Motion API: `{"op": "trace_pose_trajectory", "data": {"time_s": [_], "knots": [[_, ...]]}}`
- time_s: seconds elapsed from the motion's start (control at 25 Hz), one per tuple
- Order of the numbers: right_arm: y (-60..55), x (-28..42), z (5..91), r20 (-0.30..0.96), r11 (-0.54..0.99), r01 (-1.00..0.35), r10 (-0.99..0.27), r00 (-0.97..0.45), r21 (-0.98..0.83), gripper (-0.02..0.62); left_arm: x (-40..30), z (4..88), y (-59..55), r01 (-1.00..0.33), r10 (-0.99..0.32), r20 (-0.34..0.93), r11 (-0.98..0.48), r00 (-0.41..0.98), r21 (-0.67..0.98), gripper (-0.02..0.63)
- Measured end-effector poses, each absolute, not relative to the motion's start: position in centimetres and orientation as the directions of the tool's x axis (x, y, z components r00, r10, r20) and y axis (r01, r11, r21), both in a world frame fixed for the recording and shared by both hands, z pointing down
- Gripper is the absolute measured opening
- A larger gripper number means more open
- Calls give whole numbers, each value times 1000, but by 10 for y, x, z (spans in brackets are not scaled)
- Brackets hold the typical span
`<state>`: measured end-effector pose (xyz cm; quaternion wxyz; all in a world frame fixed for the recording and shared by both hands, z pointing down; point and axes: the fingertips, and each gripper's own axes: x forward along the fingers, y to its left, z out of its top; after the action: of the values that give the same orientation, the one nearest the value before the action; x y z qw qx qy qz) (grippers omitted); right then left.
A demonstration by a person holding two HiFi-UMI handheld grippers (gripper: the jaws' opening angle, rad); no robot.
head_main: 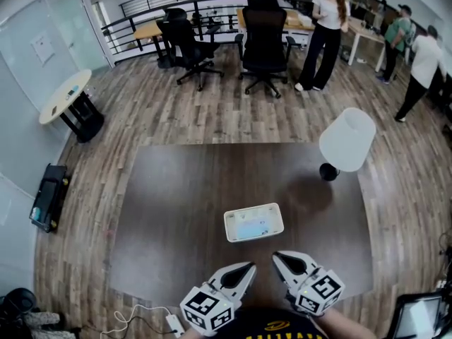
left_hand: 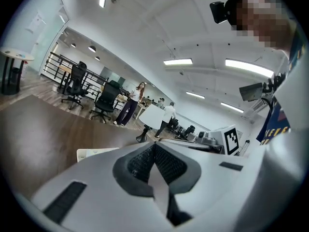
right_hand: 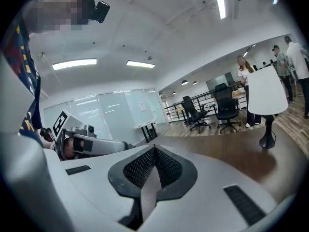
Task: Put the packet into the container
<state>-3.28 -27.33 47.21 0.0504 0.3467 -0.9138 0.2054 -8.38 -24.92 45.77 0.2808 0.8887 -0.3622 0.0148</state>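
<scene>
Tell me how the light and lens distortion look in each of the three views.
Head view: strong fisheye, floorboards bow around the table; even light, the lamp throws a soft shadow on it. Left gripper view: dark rounded corners, ceiling lights blown out, the left gripper close and slightly soft. Right gripper view: same vignette, a ceiling strip glares white.

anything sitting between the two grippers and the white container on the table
Nothing visible. Only bare tabletop lies between the left gripper, the right gripper and the container; the lamp stands off to the far right.
</scene>
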Motion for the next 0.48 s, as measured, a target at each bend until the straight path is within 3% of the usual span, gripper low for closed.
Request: {"op": "trace_pose_trajectory", "data": {"time_s": [0.48], "knots": [[-260,-37,420,142,663,-686,-680,-719,-299,9,-80,439,-237,-652,-655,198,-576,729,494,0]]}}
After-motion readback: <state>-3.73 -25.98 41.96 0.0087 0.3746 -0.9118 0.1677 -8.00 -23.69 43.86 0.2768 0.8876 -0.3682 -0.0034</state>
